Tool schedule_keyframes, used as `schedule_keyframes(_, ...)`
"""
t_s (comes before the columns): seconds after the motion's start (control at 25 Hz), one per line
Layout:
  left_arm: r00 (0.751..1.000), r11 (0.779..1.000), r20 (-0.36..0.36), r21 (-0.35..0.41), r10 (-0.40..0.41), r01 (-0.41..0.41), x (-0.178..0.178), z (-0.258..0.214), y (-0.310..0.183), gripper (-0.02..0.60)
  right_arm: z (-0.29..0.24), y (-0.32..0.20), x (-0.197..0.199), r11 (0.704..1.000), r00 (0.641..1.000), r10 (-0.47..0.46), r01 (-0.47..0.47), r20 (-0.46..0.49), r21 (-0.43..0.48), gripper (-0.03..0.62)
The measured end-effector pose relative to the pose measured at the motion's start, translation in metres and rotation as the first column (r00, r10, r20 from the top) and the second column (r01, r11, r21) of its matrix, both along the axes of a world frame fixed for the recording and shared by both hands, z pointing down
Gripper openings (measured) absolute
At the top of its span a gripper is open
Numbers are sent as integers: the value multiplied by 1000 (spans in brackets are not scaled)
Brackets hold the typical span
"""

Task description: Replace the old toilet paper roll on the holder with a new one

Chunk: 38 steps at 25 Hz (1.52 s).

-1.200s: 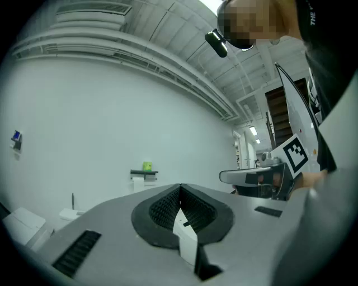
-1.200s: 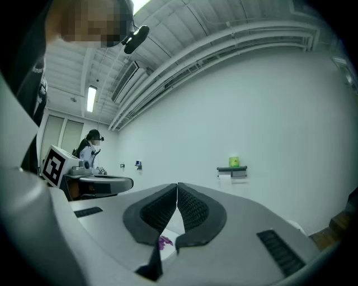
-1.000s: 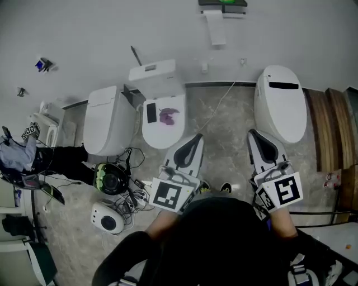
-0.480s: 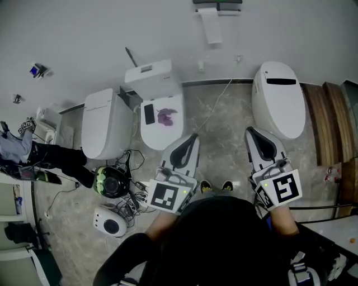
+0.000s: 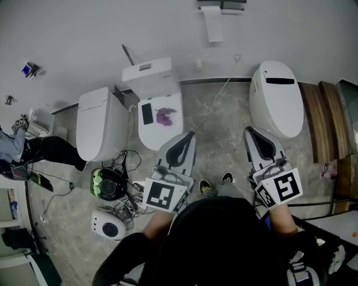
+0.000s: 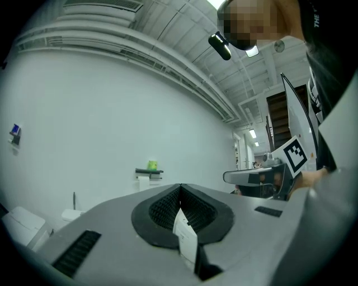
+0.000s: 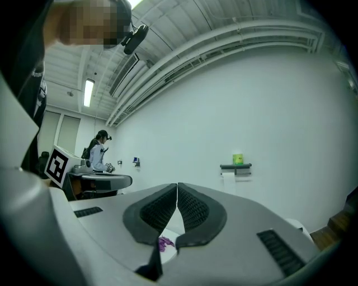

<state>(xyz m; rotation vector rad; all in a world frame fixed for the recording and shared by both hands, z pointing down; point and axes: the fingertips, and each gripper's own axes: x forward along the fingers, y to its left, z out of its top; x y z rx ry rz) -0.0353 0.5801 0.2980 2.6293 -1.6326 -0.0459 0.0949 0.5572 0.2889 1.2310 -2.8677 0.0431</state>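
This is a mock-up washroom in a test lab, not a home: three toilets (image 5: 159,106) stand in a row on marbled floor (image 5: 224,128) below a wall-mounted paper holder (image 5: 221,6). Loose cables (image 5: 130,202) lie about, and open ducts (image 7: 224,42) run overhead.

My left gripper (image 6: 180,185) and right gripper (image 7: 177,184): smooth matt grey plastic shells. Pads (image 7: 193,208): black, finely ribbed, rubbery in look. Wall (image 5: 84,33): flat matt white. Floor (image 5: 224,123): polished, with a marbled stone pattern. Toilet (image 5: 277,98): smooth glossy white. Planks (image 5: 324,117): brown wood grain. Toilet paper (image 5: 213,25): matt white.
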Motion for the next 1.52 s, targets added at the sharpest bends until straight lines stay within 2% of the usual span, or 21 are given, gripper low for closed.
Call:
schedule_keyframes(0.4,1000,1000,0,9,6,-6,-7,10,-42,23,13,-40,-8,1000,1000,10,-10,-20,10,17)
schedule_keyframes(0.52,1000,1000,-12,-5,-7,7,-5,12,-66,23,15,-69,-8,1000,1000,-2,2,-11,14,17)
schedule_keyframes(0.68,999,1000,24,5,-22,22,-5,12,-113,23,15,-121,-5,1000,1000,-14,14,1,15,17)
schedule_keyframes(1.04,996,998,54,6,-64,64,11,0,-223,23,10,-234,14,998,998,-62,62,9,7,17)
schedule_keyframes(1.2,995,997,72,24,-75,74,25,-7,-258,23,5,-272,29,997,997,-74,73,30,26,17)
schedule_keyframes(1.52,991,995,96,7,-98,97,41,1,-303,23,13,-323,49,996,995,-83,82,48,20,17)
